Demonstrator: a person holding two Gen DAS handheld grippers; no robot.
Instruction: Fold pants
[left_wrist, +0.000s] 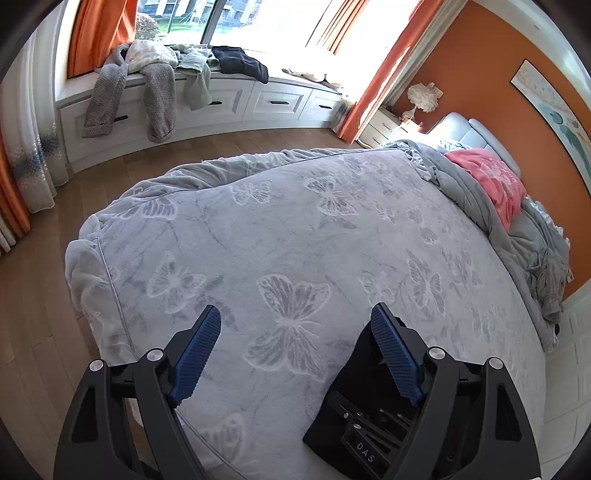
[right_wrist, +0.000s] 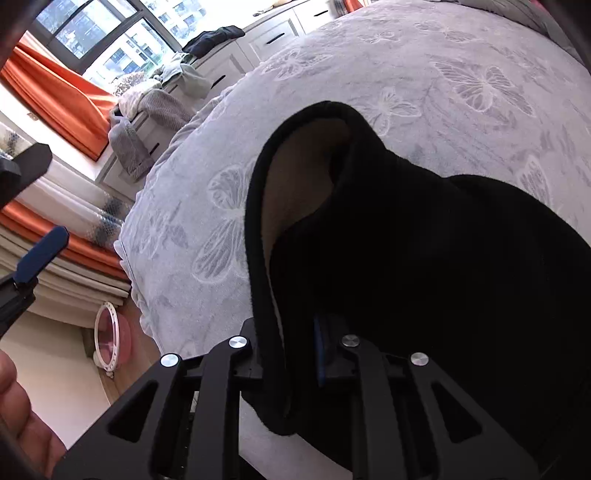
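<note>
My right gripper (right_wrist: 295, 350) is shut on black pants (right_wrist: 424, 258) with a tan lining. It holds them up over the grey butterfly-print bed (right_wrist: 369, 74). The cloth drapes over the fingers and hides the tips. My left gripper (left_wrist: 295, 332) is open and empty above the near part of the bed (left_wrist: 295, 229). Its blue pads (left_wrist: 195, 354) stand wide apart. The left gripper also shows at the left edge of the right wrist view (right_wrist: 37, 254). The right gripper's black body (left_wrist: 369, 424) lies under the left gripper's right finger.
A window seat (left_wrist: 221, 99) with drawers carries several loose garments, among them grey knit pants (left_wrist: 110, 96) and a dark garment (left_wrist: 240, 64). A bunched grey quilt and a pink cloth (left_wrist: 495, 184) lie at the bed's head. Wood floor (left_wrist: 44, 295) surrounds the bed. A pink round object (right_wrist: 110, 336) stands on the floor.
</note>
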